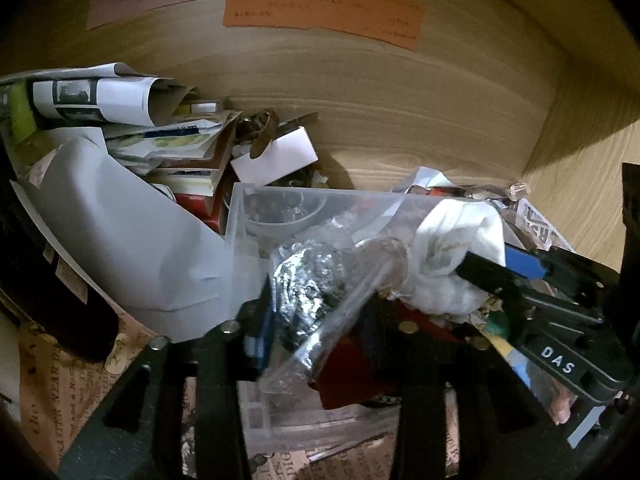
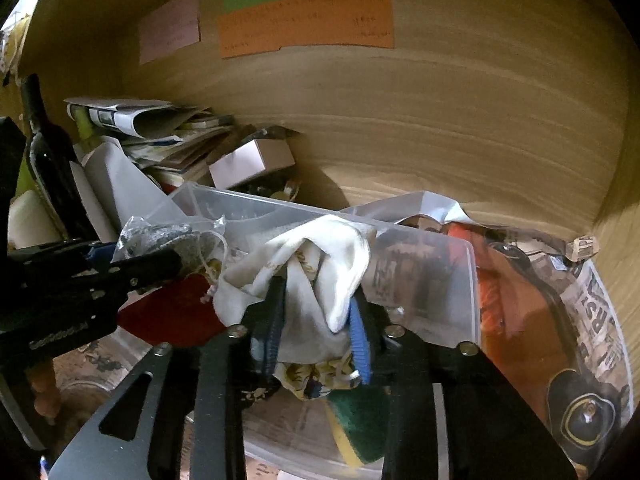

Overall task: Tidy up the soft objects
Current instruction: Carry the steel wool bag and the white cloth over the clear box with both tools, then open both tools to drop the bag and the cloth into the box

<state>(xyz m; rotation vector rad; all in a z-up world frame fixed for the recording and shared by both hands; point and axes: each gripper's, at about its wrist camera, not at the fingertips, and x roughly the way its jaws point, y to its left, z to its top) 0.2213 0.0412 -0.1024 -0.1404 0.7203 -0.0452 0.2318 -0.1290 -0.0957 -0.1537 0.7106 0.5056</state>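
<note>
Pinching one crumpled white cloth (image 2: 316,264) between its ribbed blue pads, the right gripper (image 2: 318,340) holds it over the one clear plastic bin (image 2: 424,276), while at nine o'clock the left gripper (image 1: 316,312) clamps one crinkly bag of silvery scourer (image 1: 308,280), one green-yellow sponge (image 2: 358,424) below.

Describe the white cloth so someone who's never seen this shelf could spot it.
Start at the clear plastic bin in the wooden cabinet. The white cloth is bunched over it, clamped in the right tongs. Unlike the plastic bag beside it, it is soft, opaque cream fabric.
</note>
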